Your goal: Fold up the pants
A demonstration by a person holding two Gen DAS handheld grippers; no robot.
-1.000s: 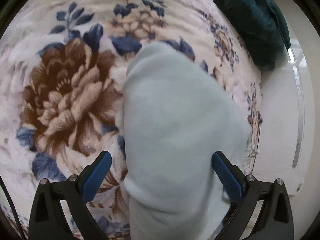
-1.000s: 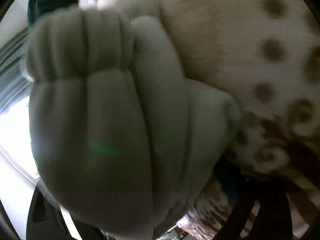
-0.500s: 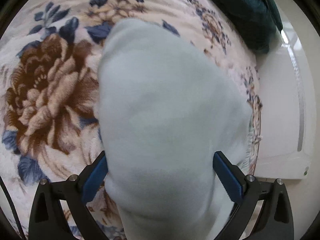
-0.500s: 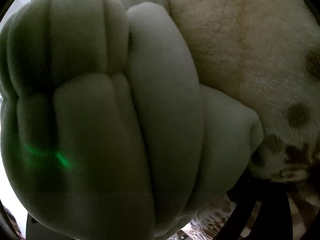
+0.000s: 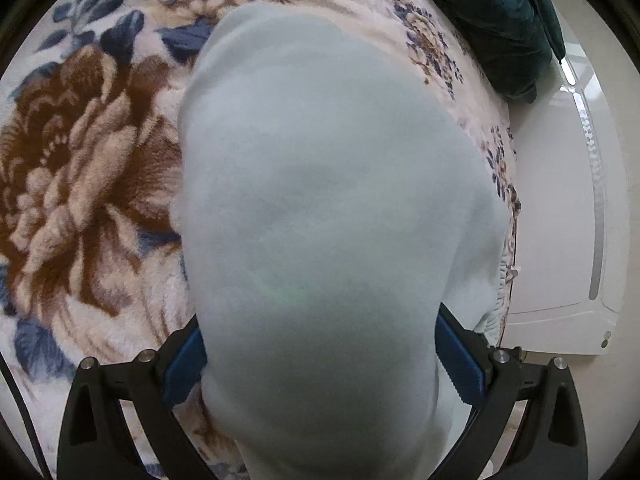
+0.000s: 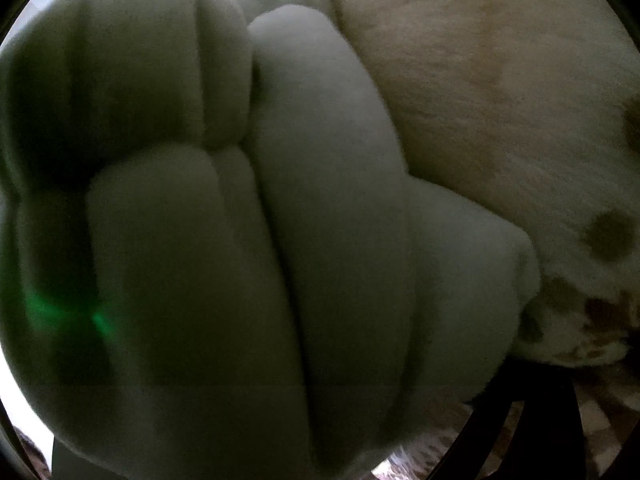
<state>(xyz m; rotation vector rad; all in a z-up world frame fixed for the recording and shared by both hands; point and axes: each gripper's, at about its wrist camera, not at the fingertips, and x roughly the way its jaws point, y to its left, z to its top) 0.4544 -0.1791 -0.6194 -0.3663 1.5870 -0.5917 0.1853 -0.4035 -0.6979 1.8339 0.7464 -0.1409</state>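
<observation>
The pale blue fleece pants (image 5: 320, 208) fill the middle of the left wrist view, draped over a plush floral blanket (image 5: 80, 168) with a big brown-and-tan bloom and navy leaves. The left gripper (image 5: 320, 364) has its blue-padded fingers (image 5: 182, 364) spread wide, one on each side of the cloth, which bulges up between them rather than being pinched flat. A dark teal cushion (image 5: 492, 20) lies at the blanket's far right corner, beside a white glossy panel (image 5: 560, 220). In the right wrist view the pants bunch into thick rolled folds (image 6: 192, 208) pressed close to the lens, against cream plush with brown spots (image 6: 500, 80). The right gripper is almost wholly covered by fabric, so its grip cannot be told.
</observation>
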